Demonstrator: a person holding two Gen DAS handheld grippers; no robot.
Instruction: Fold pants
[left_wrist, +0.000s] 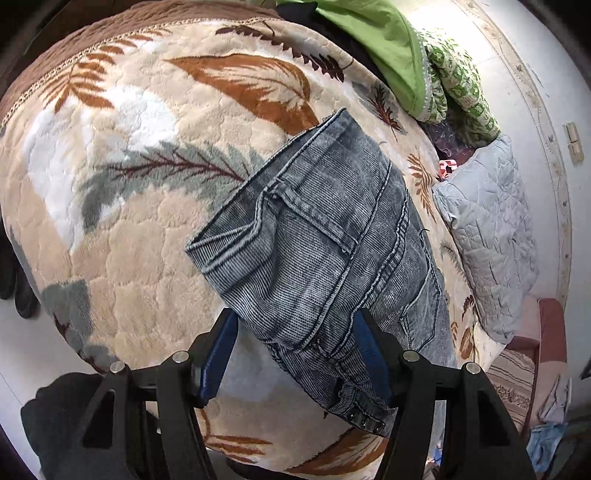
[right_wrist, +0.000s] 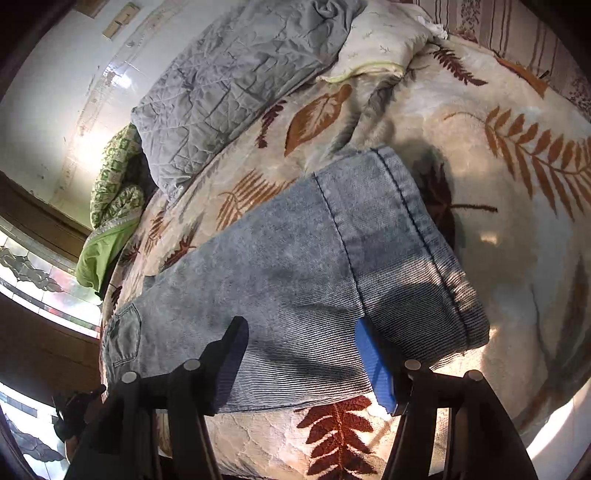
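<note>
Grey-blue washed jeans (left_wrist: 325, 236) lie flat on a cream leaf-patterned bed blanket (left_wrist: 140, 229). In the left wrist view I see the waistband and pocket end. My left gripper (left_wrist: 295, 325) is open, its blue-padded fingers (left_wrist: 221, 347) straddling the waist edge just above the fabric. In the right wrist view the leg end of the jeans (right_wrist: 332, 266) with its hem (right_wrist: 424, 229) lies on the blanket (right_wrist: 517, 277). My right gripper (right_wrist: 303, 332) is open, fingers either side of the leg's near edge.
A grey quilted pillow (left_wrist: 487, 229), also in the right wrist view (right_wrist: 236, 88), lies beyond the jeans. Green bedding (left_wrist: 391, 55) is heaped near it. A cream pillow (right_wrist: 380, 48) sits at the far end. The bed edge and white floor (left_wrist: 33, 354) are close.
</note>
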